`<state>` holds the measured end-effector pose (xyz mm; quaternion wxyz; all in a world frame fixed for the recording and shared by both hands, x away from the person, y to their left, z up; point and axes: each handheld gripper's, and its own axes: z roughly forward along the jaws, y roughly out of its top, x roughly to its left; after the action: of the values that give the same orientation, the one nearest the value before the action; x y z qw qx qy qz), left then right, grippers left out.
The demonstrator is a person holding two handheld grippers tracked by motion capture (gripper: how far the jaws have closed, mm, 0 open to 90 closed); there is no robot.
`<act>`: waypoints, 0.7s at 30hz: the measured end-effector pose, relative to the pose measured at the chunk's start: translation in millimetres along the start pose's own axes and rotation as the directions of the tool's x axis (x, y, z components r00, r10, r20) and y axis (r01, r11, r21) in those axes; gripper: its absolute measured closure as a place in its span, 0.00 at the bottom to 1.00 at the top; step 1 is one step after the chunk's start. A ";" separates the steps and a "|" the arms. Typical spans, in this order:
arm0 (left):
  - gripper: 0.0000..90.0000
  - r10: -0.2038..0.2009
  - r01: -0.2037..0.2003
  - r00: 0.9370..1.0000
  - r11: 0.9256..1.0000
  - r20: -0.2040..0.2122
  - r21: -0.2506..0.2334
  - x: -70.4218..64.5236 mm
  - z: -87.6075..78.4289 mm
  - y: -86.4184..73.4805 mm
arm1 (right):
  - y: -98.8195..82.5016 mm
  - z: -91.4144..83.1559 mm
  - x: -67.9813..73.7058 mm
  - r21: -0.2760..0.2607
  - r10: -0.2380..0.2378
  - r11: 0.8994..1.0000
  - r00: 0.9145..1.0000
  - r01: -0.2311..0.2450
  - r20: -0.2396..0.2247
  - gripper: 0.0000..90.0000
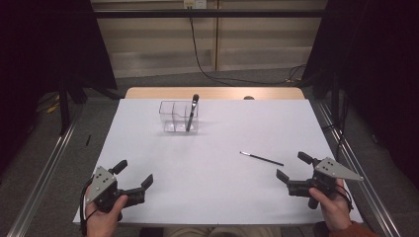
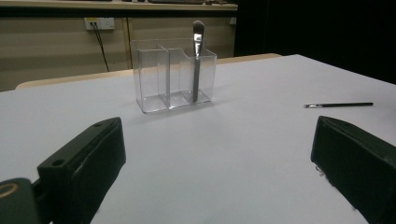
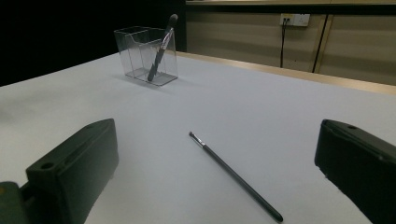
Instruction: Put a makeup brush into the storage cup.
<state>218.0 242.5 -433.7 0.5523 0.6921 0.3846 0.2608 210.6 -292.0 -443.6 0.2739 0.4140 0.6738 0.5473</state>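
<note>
Both the left gripper (image 1: 134, 176) and right gripper (image 1: 291, 167) are held wide apart, empty; thin brush (image 1: 261, 158) is seen near the right one, well apart from clear holder (image 1: 170, 116).

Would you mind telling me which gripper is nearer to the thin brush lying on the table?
Right. The right gripper sits just near-side and right of the thin brush, jaws open toward it. The left gripper is far across the table, also open.
</note>
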 end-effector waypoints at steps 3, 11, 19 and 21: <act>0.04 0.012 -0.012 1.000 1.000 0.003 -0.002 -1.2 -2.0 0.2 | 1.5 3.1 -0.5 0.006 0.002 1.000 1.000 -0.002 -0.008 0.00; 0.04 0.013 -0.013 1.000 1.000 0.000 -0.003 2.5 -4.5 0.1 | 11.8 14.4 1.4 0.013 -0.026 1.000 0.999 0.027 -0.027 0.00; 0.04 0.022 -0.022 1.000 1.000 -0.011 -0.006 3.2 -6.2 0.5 | 19.3 28.0 1.6 0.037 -0.043 0.998 0.998 0.045 -0.050 0.00; 0.04 0.027 -0.027 1.000 1.000 -0.007 -0.004 3.0 -7.5 0.5 | 23.5 31.0 1.4 0.036 -0.049 0.998 0.997 0.051 -0.054 0.00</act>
<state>213.9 249.2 -431.5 0.5486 0.6954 0.3766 0.2713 241.4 -273.6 -428.6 0.2618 0.3873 0.7012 0.5384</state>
